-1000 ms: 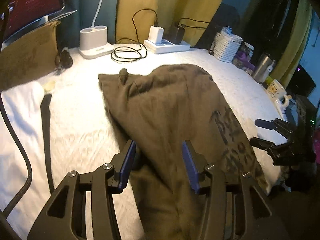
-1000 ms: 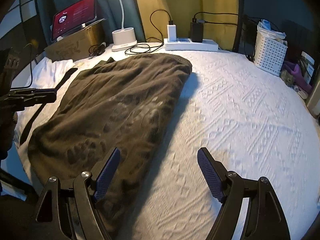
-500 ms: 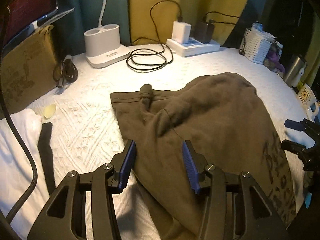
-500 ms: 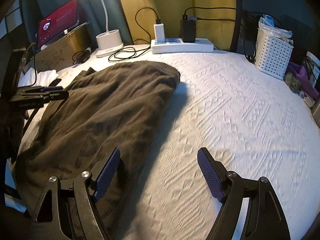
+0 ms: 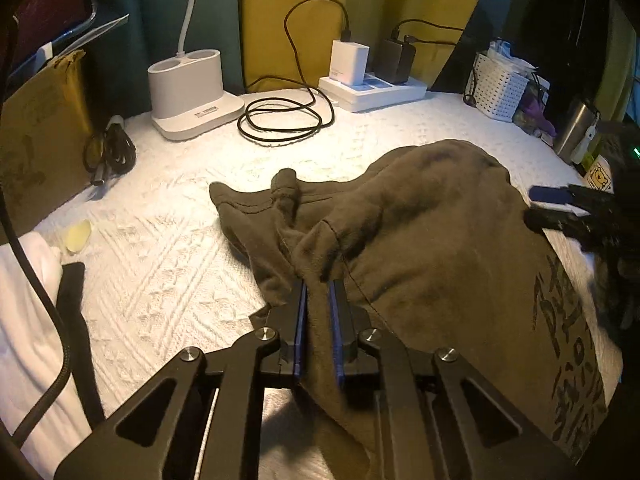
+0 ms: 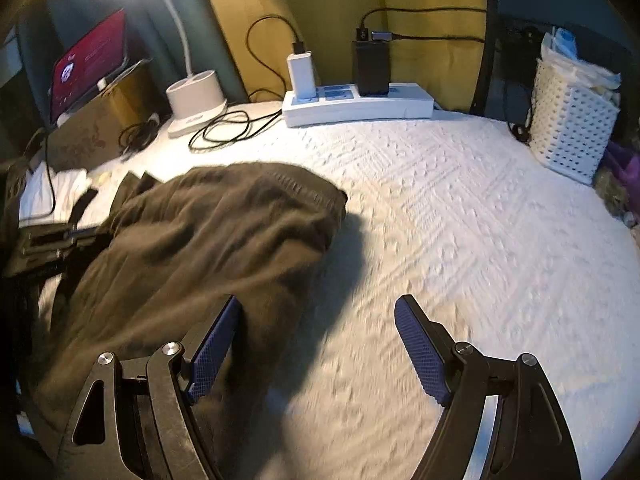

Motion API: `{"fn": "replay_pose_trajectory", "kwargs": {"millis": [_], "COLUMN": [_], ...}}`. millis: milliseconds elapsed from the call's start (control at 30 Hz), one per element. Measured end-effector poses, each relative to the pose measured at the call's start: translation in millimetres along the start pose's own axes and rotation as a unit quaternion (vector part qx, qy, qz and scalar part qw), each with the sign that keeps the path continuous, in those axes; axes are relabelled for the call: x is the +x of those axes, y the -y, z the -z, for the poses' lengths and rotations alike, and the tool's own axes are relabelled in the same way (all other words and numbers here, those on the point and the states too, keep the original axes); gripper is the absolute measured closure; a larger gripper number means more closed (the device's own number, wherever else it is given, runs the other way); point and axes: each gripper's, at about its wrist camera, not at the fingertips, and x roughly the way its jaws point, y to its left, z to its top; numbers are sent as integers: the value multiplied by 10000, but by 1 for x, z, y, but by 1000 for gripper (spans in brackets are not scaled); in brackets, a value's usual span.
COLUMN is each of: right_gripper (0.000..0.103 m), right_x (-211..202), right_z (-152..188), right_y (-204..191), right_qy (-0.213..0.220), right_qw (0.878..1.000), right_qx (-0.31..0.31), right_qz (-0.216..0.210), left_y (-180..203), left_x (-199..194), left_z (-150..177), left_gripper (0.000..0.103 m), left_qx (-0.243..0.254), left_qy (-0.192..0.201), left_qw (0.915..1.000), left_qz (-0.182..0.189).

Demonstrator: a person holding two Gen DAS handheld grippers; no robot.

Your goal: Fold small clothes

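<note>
The brown shirt (image 5: 420, 232) lies in a soft heap on the white bumpy cover (image 5: 160, 264), a bit to the left side of it when seen from the right camera. It has dark letters printed on one part. It is bunched up, with a sleeve or corner poking up at the far edge.

The left gripper (image 5: 318, 284) has its two blue pads pressed nearly together, with a fold of the shirt pinched between them. The right gripper (image 6: 316, 316) is wide open and holds nothing. One of its pads is just beside the shirt's near edge, and the other is over bare cover.

The folding looks like it is only starting. No neat fold shows yet, so I think most of the work is left.

At the back of the cover stand a white lamp base (image 5: 192, 92), a loop of black cable (image 5: 284, 120) and a white power strip (image 6: 356, 104) with chargers plugged in. A white basket (image 6: 572, 128) sits at the far right. A cardboard box (image 5: 40, 136) leans at the left. Yellow and teal curtains hang behind. The room is dim, lit by the lamp.
</note>
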Motion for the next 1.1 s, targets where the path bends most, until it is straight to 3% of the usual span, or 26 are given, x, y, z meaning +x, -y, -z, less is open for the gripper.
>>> {"fn": "replay_pose_trajectory", "kwargs": {"millis": [400,467,533,600,833,1000,1100], "right_gripper": [23,23,23,23,23,22,22], "right_x": [28,30,30,29,23,22,25], "right_z": [-23,-25,-26,-26,-26,-26,-25], "right_y": [1,-1,-2,-2,-6,-6,-5], "right_qy": [73,63,54,49,85,78,15], "right_qw": [9999,9999,9999,9998,9998,9999,9998], "right_qx": [139,116,140,170,135,150,190], "right_qz": [-18,10,26,39,68,32,15], "left_y": [-12,-15,-16,-19,-16,-12,-6], "left_x": [-3,-7,-8,-9,9,18,22], "left_z": [-6,-11,-14,-14,-13,-14,-16], "left_gripper": [94,93,79,39,34,18,17], "left_qx": [-242,-225,-240,-429,-603,-536,-417], "left_qy": [26,82,132,228,36,-4,-33], "left_qw": [9993,9996,9996,9988,9981,9984,9991], "left_qz": [292,171,18,110,158,165,81]}}
